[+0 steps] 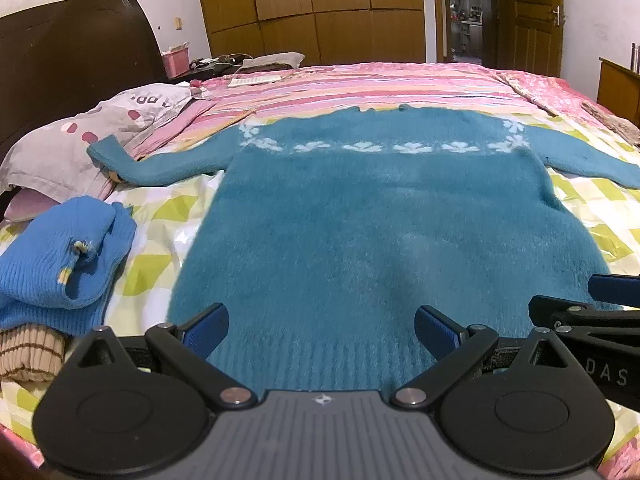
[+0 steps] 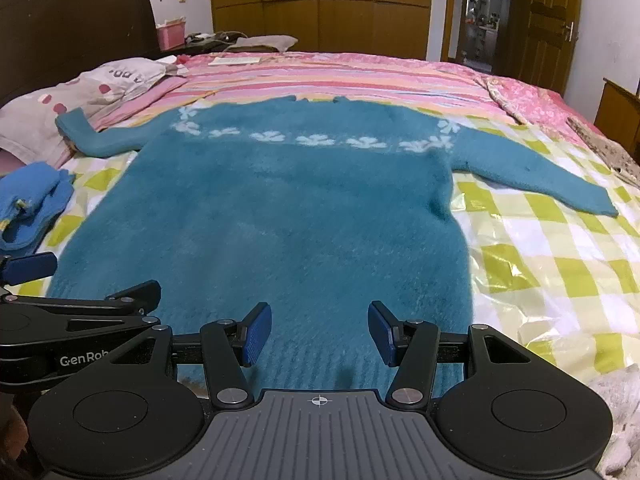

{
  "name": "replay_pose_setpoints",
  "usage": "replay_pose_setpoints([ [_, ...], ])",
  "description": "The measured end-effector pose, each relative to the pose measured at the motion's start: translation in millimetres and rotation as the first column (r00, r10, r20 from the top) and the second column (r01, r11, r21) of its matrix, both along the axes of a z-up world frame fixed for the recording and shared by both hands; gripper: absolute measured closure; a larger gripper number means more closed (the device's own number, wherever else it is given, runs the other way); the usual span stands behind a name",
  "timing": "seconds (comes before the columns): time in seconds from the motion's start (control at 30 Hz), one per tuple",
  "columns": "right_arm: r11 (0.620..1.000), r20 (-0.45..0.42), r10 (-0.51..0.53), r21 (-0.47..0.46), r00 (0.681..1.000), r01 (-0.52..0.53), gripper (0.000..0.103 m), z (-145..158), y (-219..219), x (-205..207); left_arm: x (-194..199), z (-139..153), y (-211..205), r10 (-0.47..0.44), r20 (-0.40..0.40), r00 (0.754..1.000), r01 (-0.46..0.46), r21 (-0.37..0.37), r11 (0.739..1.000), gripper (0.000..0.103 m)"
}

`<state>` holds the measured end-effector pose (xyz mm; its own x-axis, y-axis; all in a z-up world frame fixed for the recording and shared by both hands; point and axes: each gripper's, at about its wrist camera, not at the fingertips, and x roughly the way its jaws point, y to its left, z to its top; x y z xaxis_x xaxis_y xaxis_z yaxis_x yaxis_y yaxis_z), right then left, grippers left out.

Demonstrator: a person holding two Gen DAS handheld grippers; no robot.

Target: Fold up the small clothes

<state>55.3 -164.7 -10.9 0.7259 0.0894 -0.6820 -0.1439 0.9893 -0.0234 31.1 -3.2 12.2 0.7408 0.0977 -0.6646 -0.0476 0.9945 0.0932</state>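
Our left claw (image 1: 322, 330) and right claw (image 2: 319, 330) hover spread apart, holding nothing, over the hem of the sweater (image 1: 384, 236), laid flat for folding.

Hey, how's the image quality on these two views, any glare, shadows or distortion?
Left wrist: fisheye bends the wardrobe, corners vignetted, sweater soft. Right wrist: glare on the checked sheet, shadow over the sweater's near hem.

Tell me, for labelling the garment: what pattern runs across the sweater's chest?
A band of white flower shapes on the teal sweater, clearest in the right wrist view.
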Motion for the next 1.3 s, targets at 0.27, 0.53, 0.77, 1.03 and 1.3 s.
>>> replay_pose_setpoints([
  [0.27, 1.0, 0.016, -0.005, -0.017, 1.0, 0.005, 0.05, 2, 0, 8, 8, 2, -2, -0.002, 0.011, 1.0, 0.002, -0.006, 1.0, 0.0],
  [0.53, 0.999, 0.028, -0.013, -0.045, 1.0, 0.014, 0.05, 2, -1, 19, 20, 2, -5, -0.014, 0.019, 1.0, 0.014, -0.01, 1.0, 0.0],
  [0.77, 0.999, 0.023, -0.025, -0.048, 0.999, 0.026, 0.051, 1, -4, 32, 31, 3, -9, -0.025, 0.028, 0.999, 0.025, -0.012, 1.0, 0.0],
  [1.03, 0.998, 0.019, -0.034, -0.052, 0.999, 0.035, 0.051, -1, -9, 43, 43, 3, -13, -0.036, 0.027, 0.999, 0.037, -0.015, 0.999, 0.0],
  [1.3, 0.998, 0.017, -0.048, -0.048, 0.999, 0.049, 0.051, -2, -16, 56, 56, 3, -19, -0.049, 0.027, 0.998, 0.049, -0.016, 0.999, 0.0],
])
